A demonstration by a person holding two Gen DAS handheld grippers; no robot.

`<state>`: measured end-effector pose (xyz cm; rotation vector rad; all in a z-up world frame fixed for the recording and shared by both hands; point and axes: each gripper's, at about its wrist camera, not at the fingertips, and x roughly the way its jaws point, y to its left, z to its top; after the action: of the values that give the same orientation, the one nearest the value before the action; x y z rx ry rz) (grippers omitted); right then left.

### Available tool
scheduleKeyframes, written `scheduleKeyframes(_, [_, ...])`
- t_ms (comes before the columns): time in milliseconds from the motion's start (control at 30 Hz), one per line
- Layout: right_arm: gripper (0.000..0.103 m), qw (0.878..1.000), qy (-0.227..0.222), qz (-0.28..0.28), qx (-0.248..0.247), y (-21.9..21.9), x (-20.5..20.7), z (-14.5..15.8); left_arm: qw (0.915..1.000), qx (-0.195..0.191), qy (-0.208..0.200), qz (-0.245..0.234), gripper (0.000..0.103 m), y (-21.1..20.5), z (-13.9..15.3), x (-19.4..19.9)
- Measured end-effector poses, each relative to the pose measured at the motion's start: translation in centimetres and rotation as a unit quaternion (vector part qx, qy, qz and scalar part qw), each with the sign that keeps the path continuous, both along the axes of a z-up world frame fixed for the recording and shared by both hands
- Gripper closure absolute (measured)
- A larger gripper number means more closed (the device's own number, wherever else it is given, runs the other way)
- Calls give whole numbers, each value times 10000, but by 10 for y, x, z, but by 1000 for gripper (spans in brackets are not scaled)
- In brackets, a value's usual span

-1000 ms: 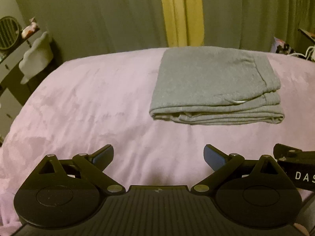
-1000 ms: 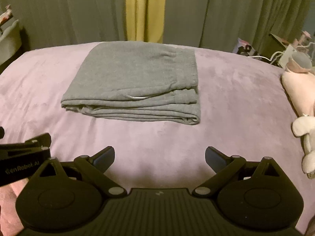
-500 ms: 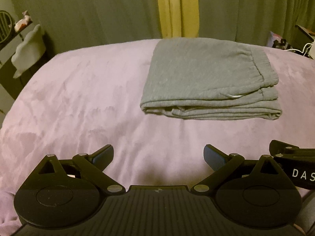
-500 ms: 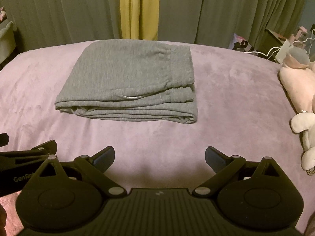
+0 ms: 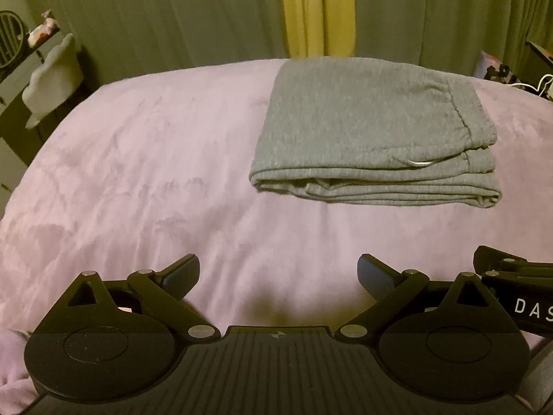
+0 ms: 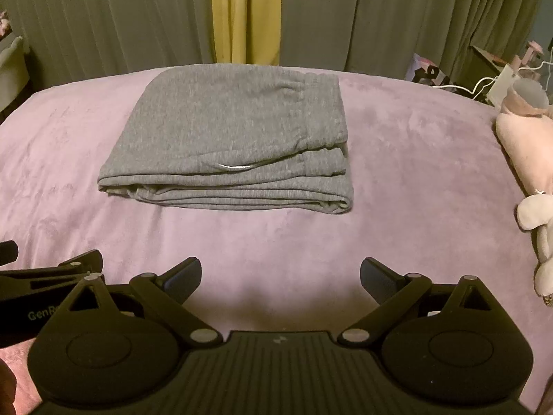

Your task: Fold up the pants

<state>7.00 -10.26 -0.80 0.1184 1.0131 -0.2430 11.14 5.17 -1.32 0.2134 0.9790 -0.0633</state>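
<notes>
Grey pants [image 5: 373,131] [image 6: 235,138] lie folded into a flat rectangular stack on the pink bed cover [image 5: 138,173] [image 6: 414,180], with a short drawstring loop showing at the front fold. My left gripper [image 5: 278,273] hovers open over bare cover, well short of the stack and to its left. My right gripper [image 6: 280,275] is open too, nothing between its fingers, in front of the stack. Each gripper's body edges into the other's view, at the lower right of the left wrist view and the lower left of the right wrist view.
Dark curtains with a yellow strip [image 6: 245,14] hang behind the bed. A pink plush toy [image 6: 525,131] and a pale one [image 6: 539,228] lie at the bed's right edge. A nightstand with cables [image 6: 501,79] stands at the far right, a shelf with a white object [image 5: 52,79] at the left.
Both grippers stayed open and shifted slightly; the pants sit a little lower and nearer the centre in the right wrist view. The pants have not moved on the bed.
</notes>
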Motion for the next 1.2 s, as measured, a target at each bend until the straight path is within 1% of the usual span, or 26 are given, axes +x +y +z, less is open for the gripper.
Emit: scheduleKeyframes(1200, [5, 9999, 61, -54, 120, -2, 1, -7, 9999, -22, 123, 43, 2, -1, -7, -1])
